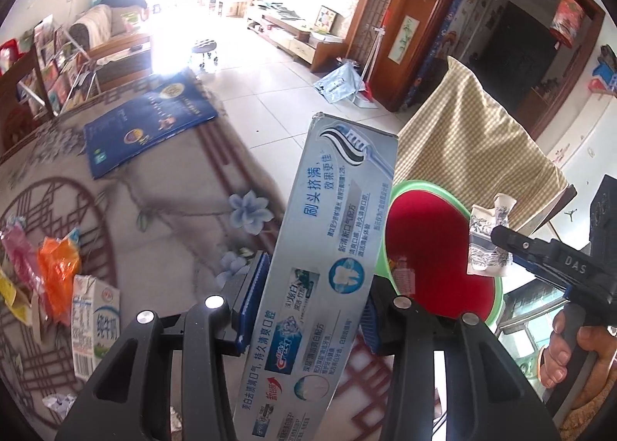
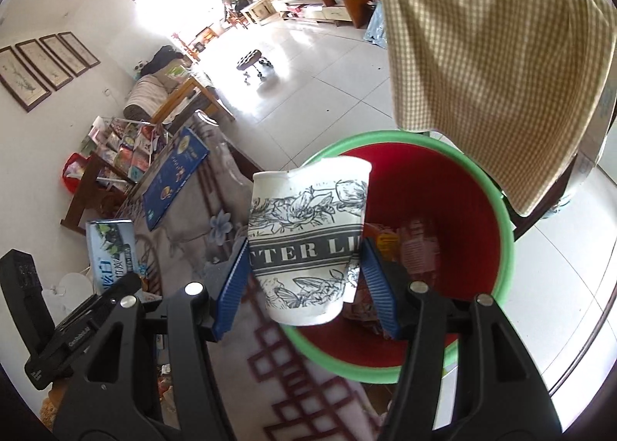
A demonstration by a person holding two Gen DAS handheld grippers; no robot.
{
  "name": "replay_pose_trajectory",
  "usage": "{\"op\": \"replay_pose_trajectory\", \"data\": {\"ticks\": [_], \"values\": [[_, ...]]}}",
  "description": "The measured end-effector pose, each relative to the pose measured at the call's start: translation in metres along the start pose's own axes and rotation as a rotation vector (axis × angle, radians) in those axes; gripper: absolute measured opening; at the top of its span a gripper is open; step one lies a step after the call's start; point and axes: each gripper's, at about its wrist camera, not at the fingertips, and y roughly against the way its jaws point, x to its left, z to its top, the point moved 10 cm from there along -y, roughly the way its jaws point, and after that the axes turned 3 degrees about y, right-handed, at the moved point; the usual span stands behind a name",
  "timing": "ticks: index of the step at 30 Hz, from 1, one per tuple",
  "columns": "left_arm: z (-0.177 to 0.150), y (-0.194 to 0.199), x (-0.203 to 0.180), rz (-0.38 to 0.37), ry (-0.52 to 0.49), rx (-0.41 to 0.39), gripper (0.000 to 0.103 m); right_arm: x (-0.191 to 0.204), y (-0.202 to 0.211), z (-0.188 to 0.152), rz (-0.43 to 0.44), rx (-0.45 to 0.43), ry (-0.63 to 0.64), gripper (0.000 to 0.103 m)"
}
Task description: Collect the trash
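A toothpaste box (image 1: 327,260) is clamped between the fingers of the left gripper (image 1: 308,306), gripped across its narrow width near the lower half, with the long upper end projecting forward toward the bin (image 1: 443,248). A paper cup (image 2: 308,244) is clamped between the fingers of the right gripper (image 2: 304,283), taken at mid-height across its printed wall and held over the near rim of the bin (image 2: 505,248); its lip is seen to be dented. The bin, green-rimmed and red inside, stands just beside the counter (image 1: 162,209), under a checked cloth (image 2: 489,63) draped over a chair. Some wrappers can be made out already lying inside it.

Both held items are judged to be light and thin-walled. The box is expected to be stiff along its length but easily crushed across its faces, so a hold near its middle is favoured to limit swinging. The cup is judged soft and easily collapsed; a light squeeze at mid-wall is thought enough, since a harder one would fold it and let it slip.

More trash is left on the counter: a milk carton (image 1: 94,321), an orange wrapper (image 1: 58,271) and a pink wrapper (image 1: 23,252) nearby. A blue booklet (image 1: 150,125) is also lying there.
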Motion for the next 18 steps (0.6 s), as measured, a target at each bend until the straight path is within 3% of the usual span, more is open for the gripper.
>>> {"op": "replay_pose_trajectory", "data": {"ticks": [7,18], "values": [[0.019,-0.011,-0.034,-0.047,-0.030,-0.009,0.040,-0.017,-0.002,0.006,-0.013,-0.002,-0.016,0.056],[0.030,-0.046,-0.127,-0.213,-0.118,0.035,0.040,-0.052,0.009,0.008,-0.058,-0.012,-0.062,0.056]]}}
